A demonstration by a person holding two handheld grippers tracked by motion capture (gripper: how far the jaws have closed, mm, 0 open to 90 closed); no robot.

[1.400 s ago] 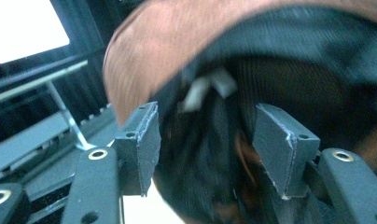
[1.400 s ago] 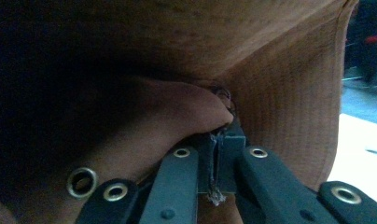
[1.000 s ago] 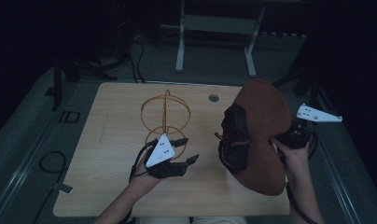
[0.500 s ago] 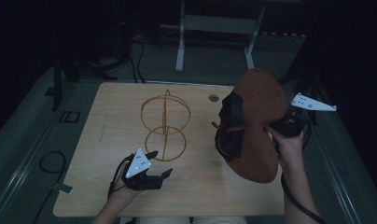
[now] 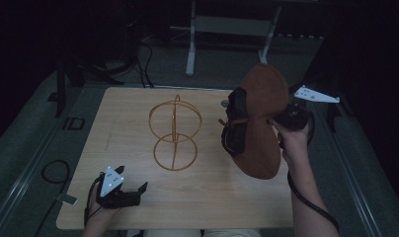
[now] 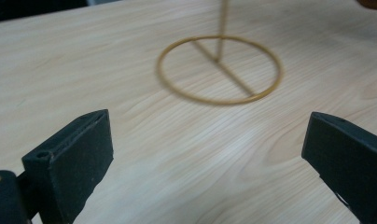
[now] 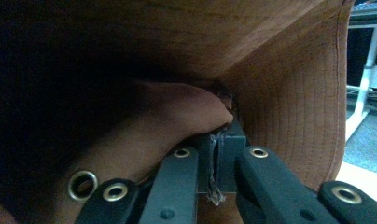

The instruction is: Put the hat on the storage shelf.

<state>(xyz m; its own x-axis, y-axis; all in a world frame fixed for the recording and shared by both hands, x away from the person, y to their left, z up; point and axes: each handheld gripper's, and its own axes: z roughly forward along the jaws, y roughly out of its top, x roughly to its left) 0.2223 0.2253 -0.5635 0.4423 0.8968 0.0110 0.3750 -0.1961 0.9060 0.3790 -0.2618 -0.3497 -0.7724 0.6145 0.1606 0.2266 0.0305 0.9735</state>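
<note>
Table top of pale wood (image 5: pixel 138 118) fills the middle of the high view, and on it stands a thin golden wire stand (image 5: pixel 174 132), made of a flat ring on the table and an upright ring above it. The left gripper (image 5: pixel 138 190) rests low near the front left corner of the table, well apart from the stand, with its jaws spread and empty. The right gripper (image 5: pixel 281 121) is raised over the right edge of the table and holds a wide brown fabric hat (image 5: pixel 259 123), with dark lining and a cord, lifted in the air. In the left gripper view, the two black jaws stand wide apart over bare wood, and the flat ring of the stand (image 6: pixel 220 70) lies ahead of them. In the right gripper view, the jaws are pressed together on a fold of the brown hat (image 7: pixel 289 88), and a metal eyelet (image 7: pixel 82 185) shows at the lower left.
</note>
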